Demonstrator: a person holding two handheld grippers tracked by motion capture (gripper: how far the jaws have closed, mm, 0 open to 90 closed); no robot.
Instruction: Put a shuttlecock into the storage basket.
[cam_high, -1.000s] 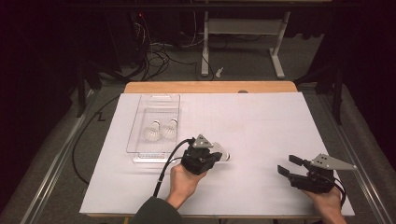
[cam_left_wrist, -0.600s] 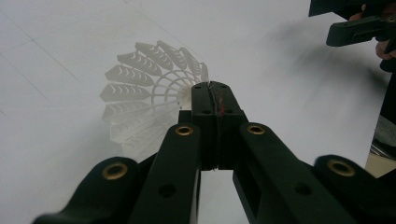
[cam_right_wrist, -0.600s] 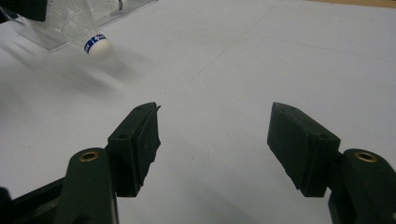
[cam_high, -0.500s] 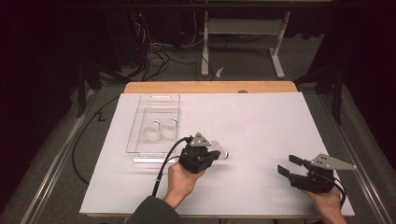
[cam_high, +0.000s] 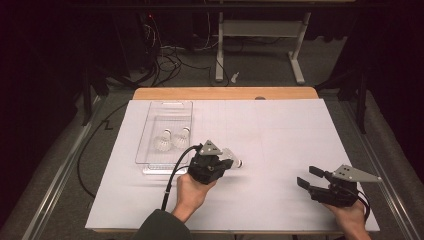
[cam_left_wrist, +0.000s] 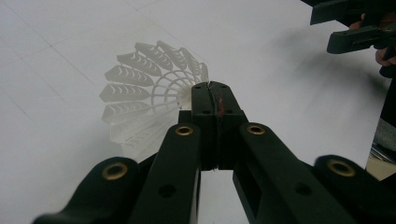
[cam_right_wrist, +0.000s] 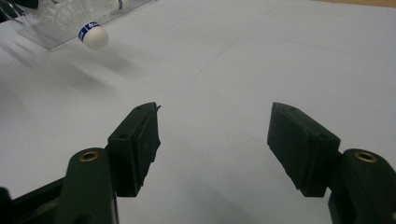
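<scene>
Left claw (cam_high: 231, 161) lifted shuttlecock (cam_high: 231, 158) slightly over white table (cam_high: 280, 135); dark room.

The left black two-jaw gripper (cam_high: 226, 164) is built of matte black plastic links fastened with brass-coloured rivets, as seen in the left gripper view, where a thin red mark runs along the seam between its pads; a grey three-cornered plate (cam_high: 210, 148) is carried on top and a black cable (cam_high: 172, 175) trails from its rear. The right black two-jaw gripper (cam_high: 309, 177), well apart from the left one, is topped by a like grey three-cornered plate (cam_high: 356, 173), and its blocky black pads (cam_right_wrist: 142, 142) are pinned with the same brass rivets. A dark olive sleeve (cam_high: 161, 227) is worn on the left forearm, just behind the left gripper's cable.
</scene>
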